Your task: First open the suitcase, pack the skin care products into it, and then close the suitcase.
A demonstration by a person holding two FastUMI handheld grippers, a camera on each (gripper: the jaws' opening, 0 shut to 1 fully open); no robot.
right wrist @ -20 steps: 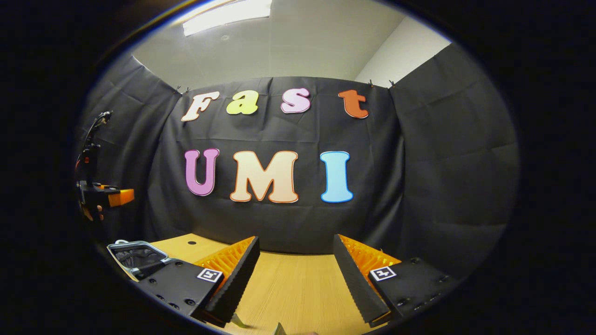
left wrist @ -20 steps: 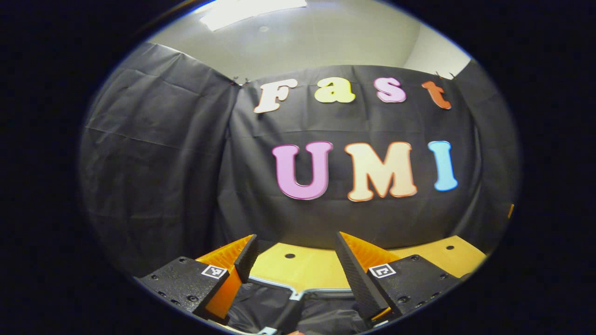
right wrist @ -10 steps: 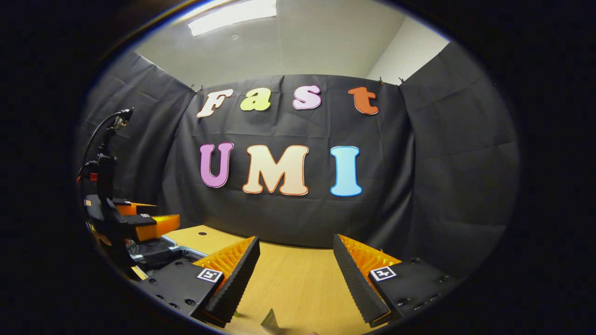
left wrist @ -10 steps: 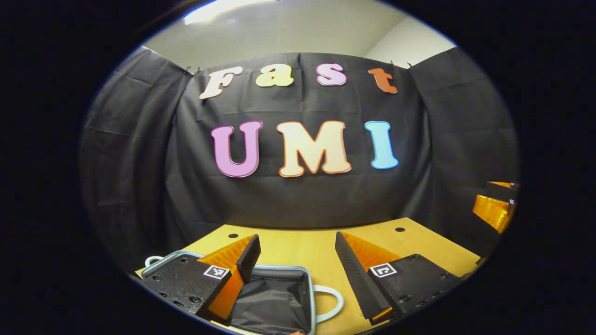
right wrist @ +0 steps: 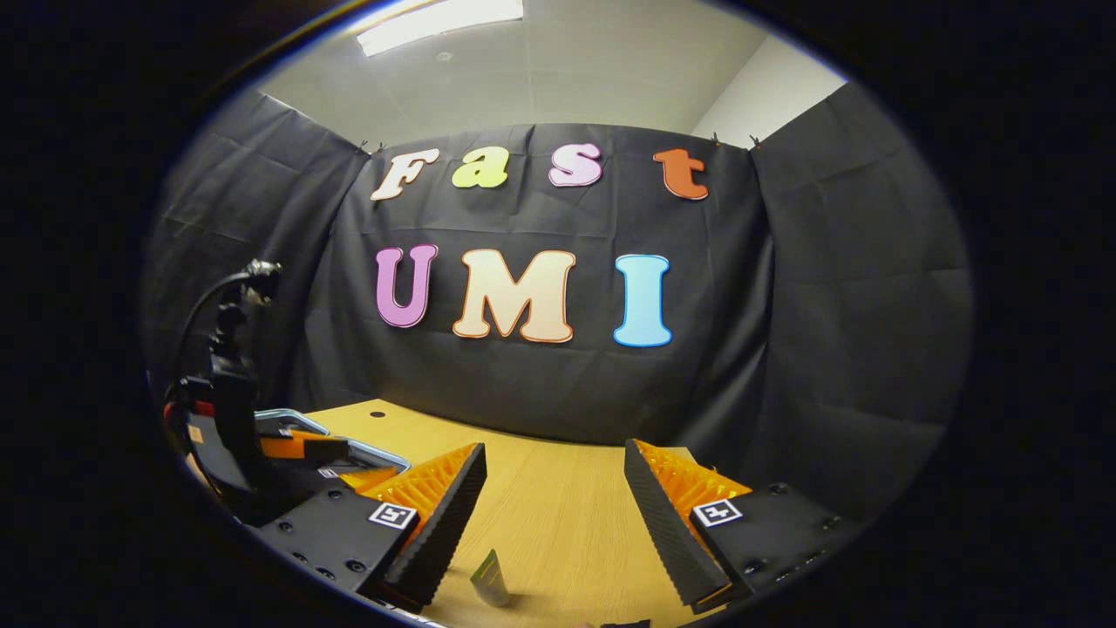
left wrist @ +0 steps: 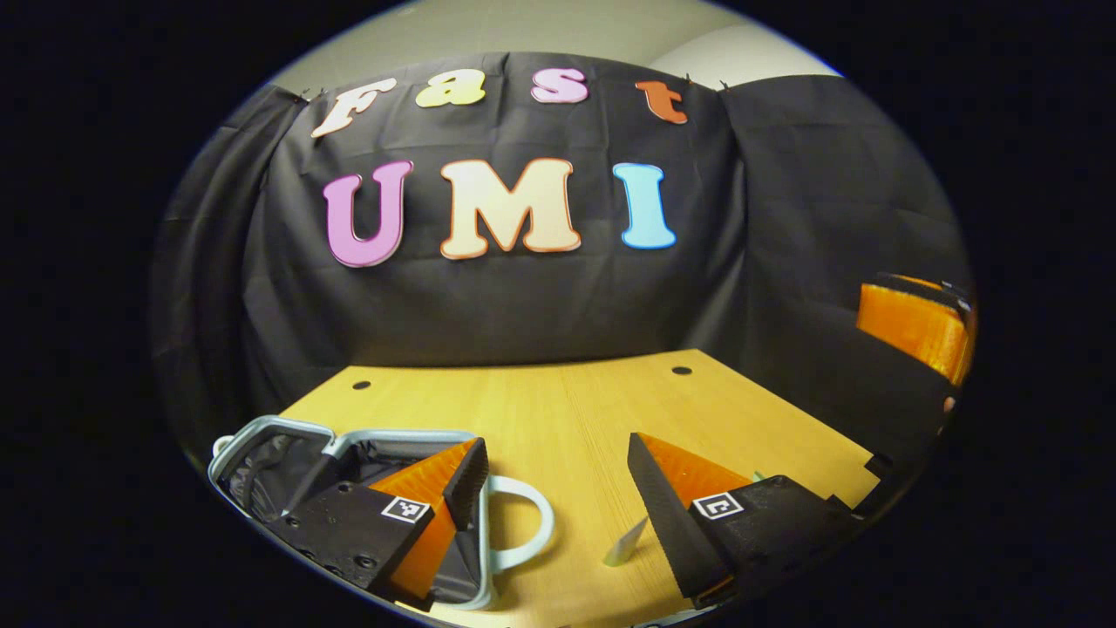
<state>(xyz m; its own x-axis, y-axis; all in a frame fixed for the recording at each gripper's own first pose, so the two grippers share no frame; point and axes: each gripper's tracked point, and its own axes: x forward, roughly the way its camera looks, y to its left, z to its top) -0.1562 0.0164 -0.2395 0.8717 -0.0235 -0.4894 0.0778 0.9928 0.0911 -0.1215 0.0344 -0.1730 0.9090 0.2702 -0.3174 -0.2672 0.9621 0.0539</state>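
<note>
On the tabletop [right wrist: 558, 515], a small skin care tube [right wrist: 491, 579] lies just ahead of the right hand-held gripper [right wrist: 554, 523], between its spread fingers, long axis pointing away. The open suitcase [left wrist: 261, 436] sits left, under the left hand-held gripper [left wrist: 554, 497], also spread and empty; the right one looks nearer the tube.

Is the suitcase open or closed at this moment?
Open: in the left gripper view the suitcase shows its dark lined inside within the pale rim.

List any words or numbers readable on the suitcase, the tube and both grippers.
Suitcase: none to read.
Tube: any print is too small to read.
Left gripper and right gripper: square black-and-white code tags, patterns only, no words or numbers.
</note>
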